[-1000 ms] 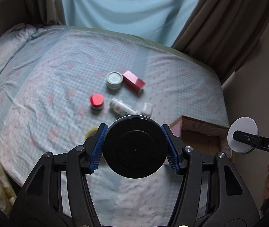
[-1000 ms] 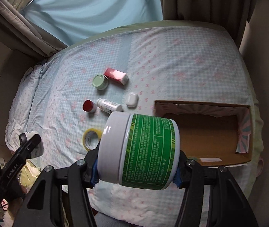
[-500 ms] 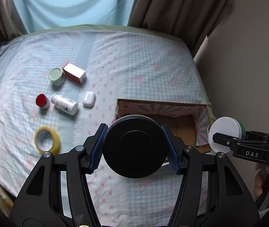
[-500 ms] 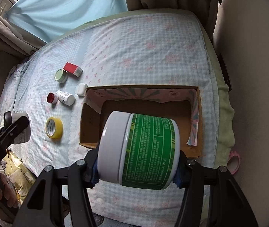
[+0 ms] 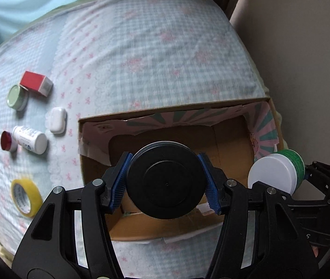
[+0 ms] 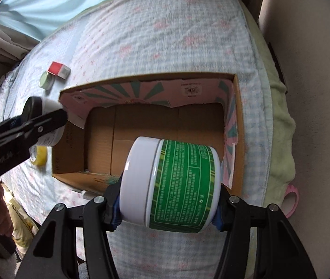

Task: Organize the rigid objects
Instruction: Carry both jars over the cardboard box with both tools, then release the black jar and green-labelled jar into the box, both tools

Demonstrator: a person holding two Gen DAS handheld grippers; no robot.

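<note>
While both jars hang over the open cardboard box (image 6: 239,121), the relation I care about is plain — the box floor lies directly ahead of and below each hand-held gripper. My left hand-held gripper (image 5: 166,183) is pinching a black-lidded jar (image 5: 166,181) by its sides, lid facing the camera, over the box's near-left part. My right hand-held gripper (image 6: 168,205) is clamped on the green-labelled tub (image 6: 172,183), which lies on its side with its long axis running across the fingers, white lid to the left. It sits over the near-right part of the box, close to the right wall, so I judge the right one slightly better placed to lower first.

The tub looks like smooth, rigid plastic with a glossy printed label — likely to roll if set down sideways. Still out on the bed (image 5: 141,46) are a red box (image 5: 34,82), green-lidded jar (image 5: 16,96), white case (image 5: 57,119), white bottle (image 5: 31,138) and yellow tape roll (image 5: 25,196).
</note>
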